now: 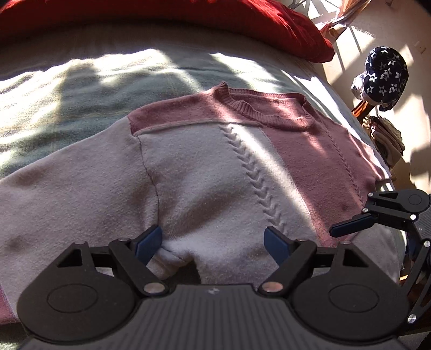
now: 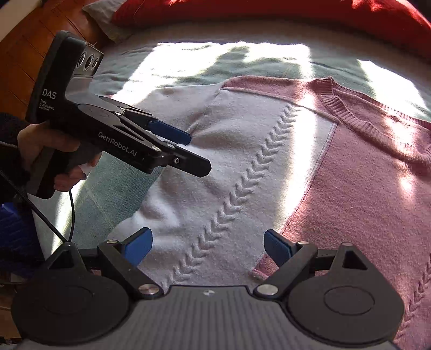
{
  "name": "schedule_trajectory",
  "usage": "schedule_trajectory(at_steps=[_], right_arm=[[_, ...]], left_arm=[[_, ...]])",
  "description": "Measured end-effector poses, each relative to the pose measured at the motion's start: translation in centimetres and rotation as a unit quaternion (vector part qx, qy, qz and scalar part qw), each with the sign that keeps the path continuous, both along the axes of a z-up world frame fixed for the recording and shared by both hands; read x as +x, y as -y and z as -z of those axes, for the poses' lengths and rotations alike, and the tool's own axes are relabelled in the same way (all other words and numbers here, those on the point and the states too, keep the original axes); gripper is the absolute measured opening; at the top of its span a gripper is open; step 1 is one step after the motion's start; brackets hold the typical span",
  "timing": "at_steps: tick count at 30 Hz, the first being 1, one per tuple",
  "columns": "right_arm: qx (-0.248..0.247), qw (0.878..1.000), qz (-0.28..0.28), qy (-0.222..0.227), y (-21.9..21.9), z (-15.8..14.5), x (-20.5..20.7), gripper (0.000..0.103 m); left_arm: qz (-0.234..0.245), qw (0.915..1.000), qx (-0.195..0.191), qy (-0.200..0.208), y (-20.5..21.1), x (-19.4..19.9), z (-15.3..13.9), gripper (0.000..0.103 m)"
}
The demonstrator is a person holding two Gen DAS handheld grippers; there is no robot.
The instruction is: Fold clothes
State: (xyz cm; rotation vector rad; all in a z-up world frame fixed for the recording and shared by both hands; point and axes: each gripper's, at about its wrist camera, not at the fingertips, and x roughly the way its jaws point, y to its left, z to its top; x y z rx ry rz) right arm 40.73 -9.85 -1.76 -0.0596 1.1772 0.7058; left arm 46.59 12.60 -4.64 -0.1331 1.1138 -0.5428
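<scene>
"DAS", "Data Acquisition System" and "GenRobot.AI" can be read on the black body of the left gripper, a side shown only by the right wrist view, where it is gripped by a hand in a dark sleeve with a cable trailing below. Its blue-padded fingers are spread and nothing is pinched, seen over a rumpled fold of the sweater in the left wrist view. The sweater, pale with pink panels, ribbed collar and braided stitching, is laid flat on a pale green blanket before a red cushion. The right gripper is likewise spread over the knit, empty. Only the left wrist view shows a star-patterned cloth beside the bed
</scene>
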Motion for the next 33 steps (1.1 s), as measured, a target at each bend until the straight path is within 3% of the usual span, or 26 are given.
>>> schedule_trajectory(at_steps=[3,6,10,15,19,21,26,33], right_arm=[[-0.016,1.0,0.008,0.009,1.8,0.1,-0.7,0.093],[-0.034,0.999,0.012,0.016,3.5,0.2,-1.2,0.093],[-0.056,0.998,0.016,0.028,5.9,0.1,-2.1,0.093],[-0.077,0.996,0.009,0.035,8.9,0.9,-3.4,0.093],[-0.095,0.995,-0.003,0.04,10.1,2.8,-4.2,0.094],[-0.096,0.994,-0.016,0.054,10.0,3.4,-4.7,0.101],[-0.113,0.991,0.006,0.068,9.3,4.2,-5.2,0.103],[-0.15,0.985,0.033,0.077,8.1,4.7,-5.4,0.103]], left_arm=[[-0.011,0.9997,-0.004,0.021,-0.2,-0.8,-2.1,0.083],[0.028,0.9989,-0.026,0.026,1.6,-2.5,-3.9,0.083],[0.067,0.9963,-0.048,-0.024,5.1,-5.9,-3.0,0.084],[0.037,0.9949,-0.026,-0.09,6.2,-10.0,0.9,0.084],[-0.005,0.9962,-0.053,-0.069,5.5,-11.7,1.5,0.096],[-0.013,0.9955,-0.067,-0.066,5.3,-11.9,1.7,0.102],[-0.005,0.9964,-0.073,-0.043,5.0,-12.9,1.9,0.102],[0.017,0.9937,-0.09,-0.065,4.5,-11.7,1.6,0.102]])
